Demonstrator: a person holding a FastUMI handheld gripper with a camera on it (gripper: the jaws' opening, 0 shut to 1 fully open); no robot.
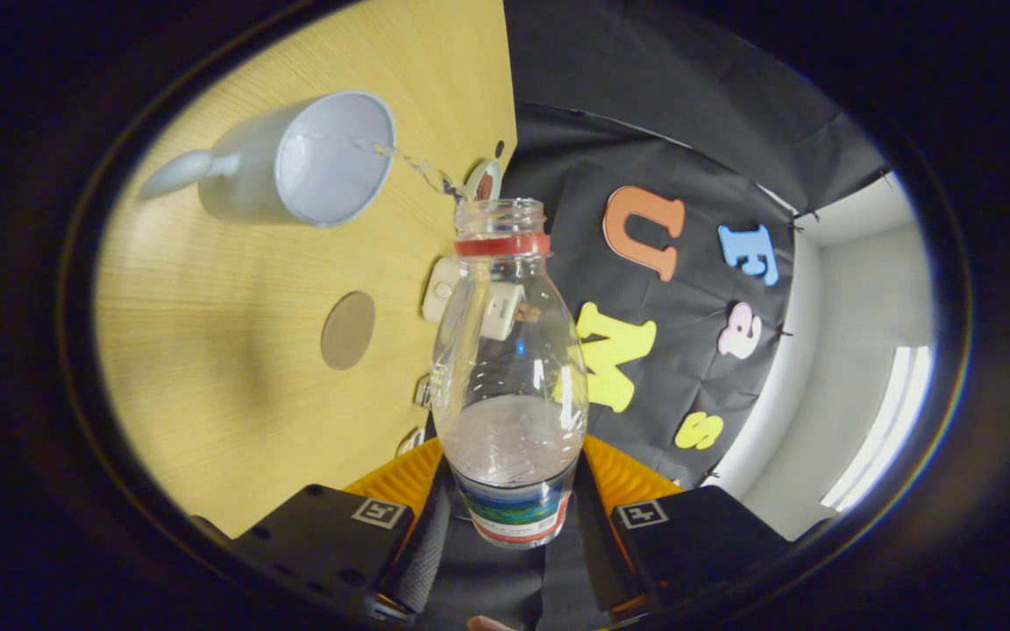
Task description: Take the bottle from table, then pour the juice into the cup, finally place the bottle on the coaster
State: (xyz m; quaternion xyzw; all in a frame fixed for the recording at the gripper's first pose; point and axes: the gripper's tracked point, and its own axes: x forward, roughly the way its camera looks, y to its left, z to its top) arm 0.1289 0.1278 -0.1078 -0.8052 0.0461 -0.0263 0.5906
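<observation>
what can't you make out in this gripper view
- Liquid level in the cup: its own wall hides the bottom.
- Small white objects on the table: half behind the bottle.
- Bottle's base: hidden between the gripper fingers clamping it.
- Coaster material: too small.

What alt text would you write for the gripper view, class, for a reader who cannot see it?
The gripper is shut on a clear, uncapped bottle, tipped so a thin stream of liquid runs from its mouth into a pale cup on the wooden table. A round brown coaster lies on the table beside the bottle.
</observation>
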